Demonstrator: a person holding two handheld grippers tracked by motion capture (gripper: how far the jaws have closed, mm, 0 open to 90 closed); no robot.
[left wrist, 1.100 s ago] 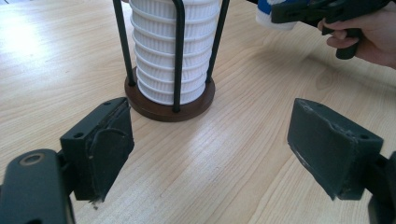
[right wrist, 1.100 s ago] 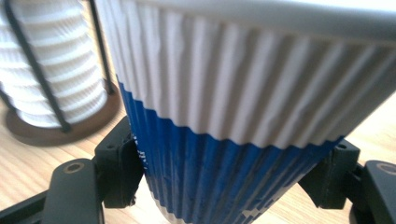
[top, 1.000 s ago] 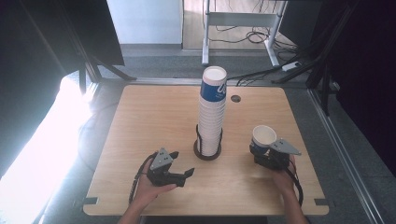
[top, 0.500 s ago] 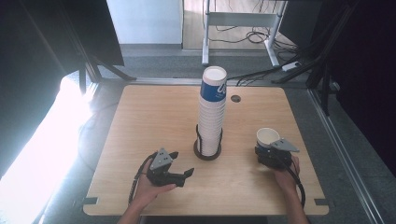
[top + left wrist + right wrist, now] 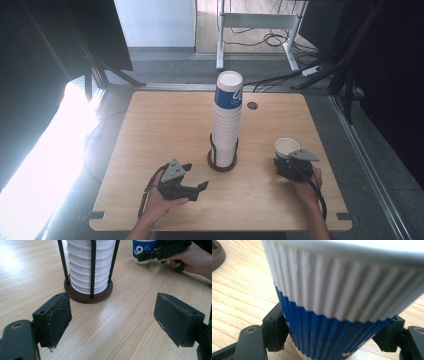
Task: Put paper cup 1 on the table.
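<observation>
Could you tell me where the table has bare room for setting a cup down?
The table is bare left of the cup stack and behind the single cup. It is crowded around the holder base, between the left gripper and right gripper.

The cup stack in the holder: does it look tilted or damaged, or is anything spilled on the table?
Nothing stands out. The cup stack stands upright in its wire holder, and the ribbed cups look undamaged. The single cup sits upright between the jaws of the right gripper. The table shows no spill. The left gripper is open.
</observation>
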